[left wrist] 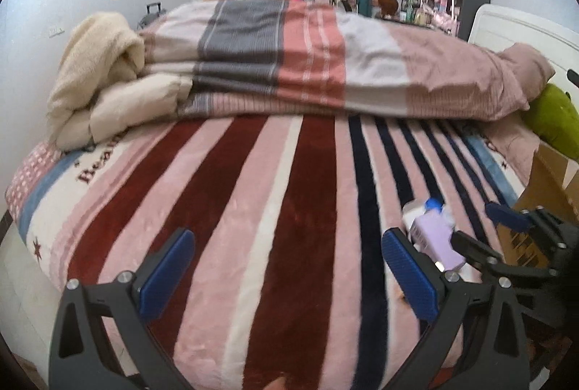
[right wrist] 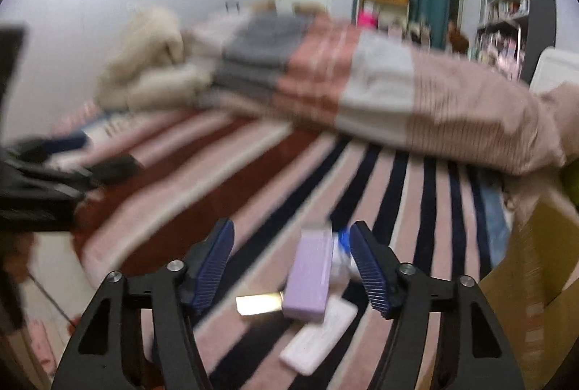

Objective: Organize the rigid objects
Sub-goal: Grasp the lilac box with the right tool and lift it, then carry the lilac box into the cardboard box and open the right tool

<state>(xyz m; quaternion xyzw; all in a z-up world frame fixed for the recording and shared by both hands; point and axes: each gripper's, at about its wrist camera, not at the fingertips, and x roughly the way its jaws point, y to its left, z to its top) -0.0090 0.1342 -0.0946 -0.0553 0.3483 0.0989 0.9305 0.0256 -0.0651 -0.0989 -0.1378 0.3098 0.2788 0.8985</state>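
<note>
A lilac box (right wrist: 310,276) lies on the striped bed blanket (right wrist: 253,180), with a small white bottle with a blue cap (right wrist: 342,250) behind it, a shiny gold flat item (right wrist: 257,305) to its left and a white flat case (right wrist: 318,337) in front. My right gripper (right wrist: 291,261) is open just above this cluster, empty. In the left wrist view the lilac box (left wrist: 436,240) and the bottle (left wrist: 432,205) lie at the right, and the right gripper (left wrist: 481,234) hovers there. My left gripper (left wrist: 289,263) is open and empty over the blanket (left wrist: 253,209).
A folded striped quilt (left wrist: 307,64) and a cream blanket (left wrist: 97,79) are piled across the far side of the bed. A cardboard box (right wrist: 535,281) stands at the bed's right edge, also seen in the left wrist view (left wrist: 546,187). A green plush (left wrist: 555,115) lies at the right.
</note>
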